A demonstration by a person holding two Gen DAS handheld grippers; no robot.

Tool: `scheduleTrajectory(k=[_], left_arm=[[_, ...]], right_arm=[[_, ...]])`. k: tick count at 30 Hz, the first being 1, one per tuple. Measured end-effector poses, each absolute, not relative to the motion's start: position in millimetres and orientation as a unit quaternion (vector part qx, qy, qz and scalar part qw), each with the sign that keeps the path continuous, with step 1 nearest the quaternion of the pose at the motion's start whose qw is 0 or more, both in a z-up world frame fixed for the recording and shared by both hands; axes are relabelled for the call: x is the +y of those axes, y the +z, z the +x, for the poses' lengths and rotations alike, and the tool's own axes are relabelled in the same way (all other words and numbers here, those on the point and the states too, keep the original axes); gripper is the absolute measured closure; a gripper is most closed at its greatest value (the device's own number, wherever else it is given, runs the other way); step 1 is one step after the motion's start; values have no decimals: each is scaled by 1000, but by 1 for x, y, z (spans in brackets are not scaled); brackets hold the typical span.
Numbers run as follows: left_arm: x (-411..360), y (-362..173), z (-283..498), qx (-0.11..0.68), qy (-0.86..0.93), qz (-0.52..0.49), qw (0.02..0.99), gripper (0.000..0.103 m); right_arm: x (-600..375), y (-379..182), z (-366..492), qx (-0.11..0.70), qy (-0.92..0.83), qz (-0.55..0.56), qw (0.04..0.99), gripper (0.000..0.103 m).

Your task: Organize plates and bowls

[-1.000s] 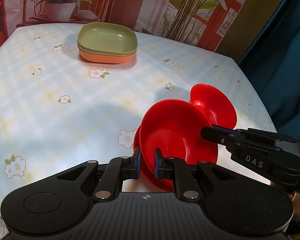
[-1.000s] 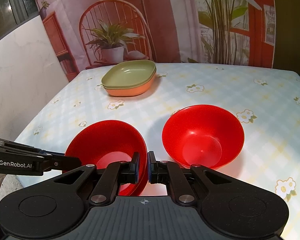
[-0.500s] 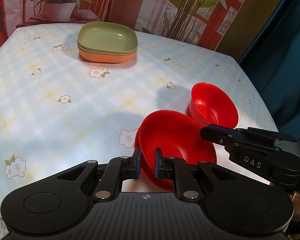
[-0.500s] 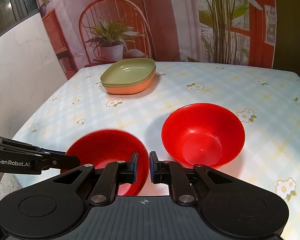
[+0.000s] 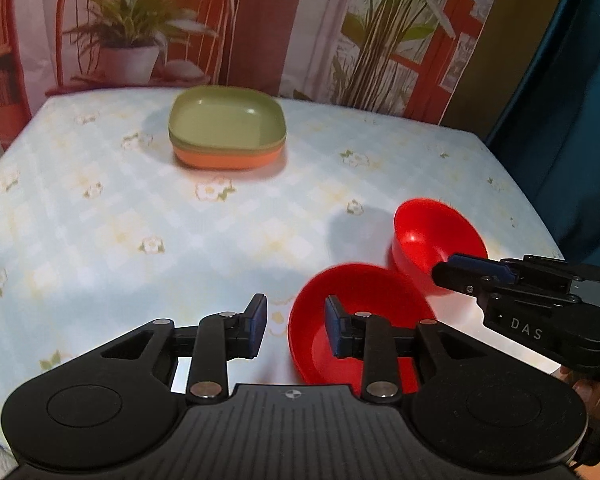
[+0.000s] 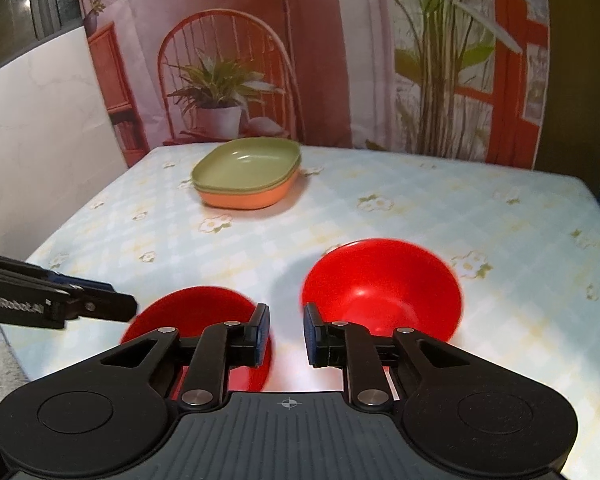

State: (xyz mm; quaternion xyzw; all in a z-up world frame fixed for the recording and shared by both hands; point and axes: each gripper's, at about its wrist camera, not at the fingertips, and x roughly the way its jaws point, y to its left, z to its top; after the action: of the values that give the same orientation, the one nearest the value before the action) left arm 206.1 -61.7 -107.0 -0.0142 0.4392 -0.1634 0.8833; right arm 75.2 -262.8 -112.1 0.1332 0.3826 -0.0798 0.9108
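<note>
Red nested bowls rest on the table near its front edge; in the right wrist view they sit at lower left. A single red bowl stands just beyond them, also in the right wrist view. My left gripper is open, its jaws astride the left rim of the nested bowls without gripping. My right gripper is open and empty, between the two red bowl groups. A stack of green plates on an orange plate sits at the far middle, seen too in the right wrist view.
The table wears a pale checked flower cloth; its right edge lies close beside the single bowl. A chair with a potted plant stands behind the far edge. A white wall is on the left.
Both grippers have opened: the left let go of the nested bowls' rim, which now sit flat, and the right opened and drew back slightly. The views tilted upward.
</note>
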Motion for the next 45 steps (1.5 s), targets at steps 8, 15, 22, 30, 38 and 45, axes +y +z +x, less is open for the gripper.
scheduleTrajectory(k=[8, 15, 22, 30, 38, 45], left_arm=[[-75, -99, 216, 418, -168, 1, 893, 61], [-83, -96, 221, 406, -186, -4, 894, 46], [-98, -98, 231, 405, -201, 11, 892, 46], [-120, -106, 242, 410, -220, 27, 885, 46], [-138, -117, 257, 425, -239, 34, 872, 47], [-154, -129, 267, 441, -260, 38, 858, 55]], right_arm=[[-278, -105, 71, 368, -86, 97, 921, 31], [-291, -101, 63, 344, -86, 111, 929, 0], [-301, -102, 58, 327, -115, 109, 932, 0], [-313, -111, 61, 342, -126, 90, 927, 0], [-333, -125, 62, 365, -117, 134, 914, 0], [-348, -129, 62, 372, -134, 132, 909, 3]])
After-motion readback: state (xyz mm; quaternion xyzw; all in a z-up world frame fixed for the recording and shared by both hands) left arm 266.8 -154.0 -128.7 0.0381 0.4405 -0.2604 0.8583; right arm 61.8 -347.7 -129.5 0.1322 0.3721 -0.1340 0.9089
